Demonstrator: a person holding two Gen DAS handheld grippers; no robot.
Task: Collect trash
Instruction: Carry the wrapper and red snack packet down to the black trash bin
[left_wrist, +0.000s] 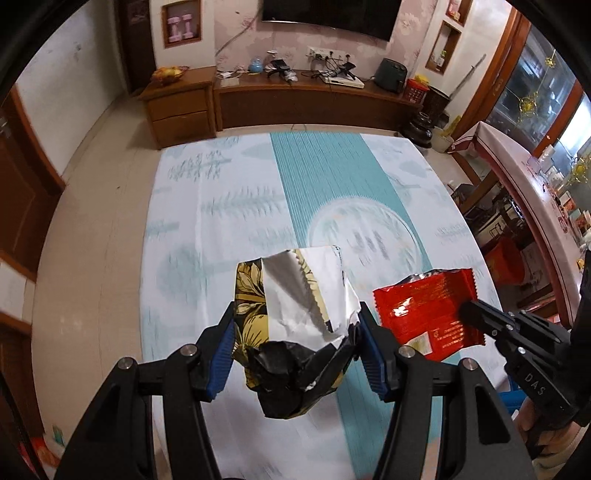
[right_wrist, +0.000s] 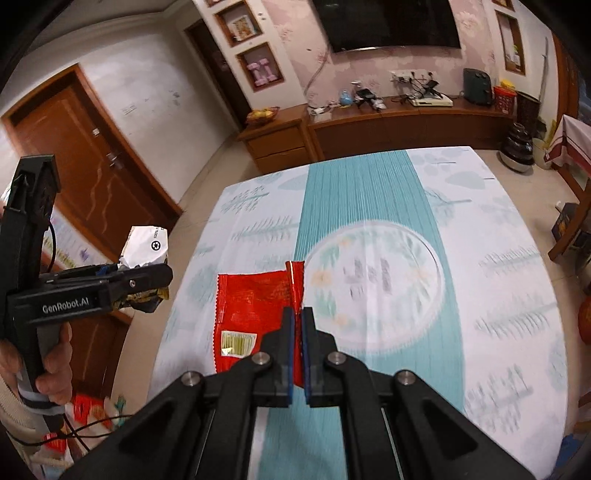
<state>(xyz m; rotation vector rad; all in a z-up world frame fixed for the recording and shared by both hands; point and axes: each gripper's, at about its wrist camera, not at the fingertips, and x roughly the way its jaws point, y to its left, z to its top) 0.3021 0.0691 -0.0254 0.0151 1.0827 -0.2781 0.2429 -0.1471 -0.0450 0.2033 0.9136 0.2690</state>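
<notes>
Grippers both carry trash above the white and teal patterned tablecloth (left_wrist: 207, 229). Left gripper (left_wrist: 295, 332), jaws about half apart, clamps a crumpled black and gold floral foil bag (left_wrist: 295, 332) between its blue pads. Right gripper (right_wrist: 297, 332), jaws nearly closed, pinches the edge of a flat red plastic wrapper (right_wrist: 251, 306), which hangs left of its fingers.

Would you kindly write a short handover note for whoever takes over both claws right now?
Left claw: shut on the crumpled floral foil bag, held above the bed.
Right claw: shut on the edge of the red wrapper, also held above the bed.
Done: both pieces of trash are picked up; no other trash shows on the teal and white bedspread.
Left: carry both to a bin and drop them. No bin can be clearly made out in either view, so find one first.
</notes>
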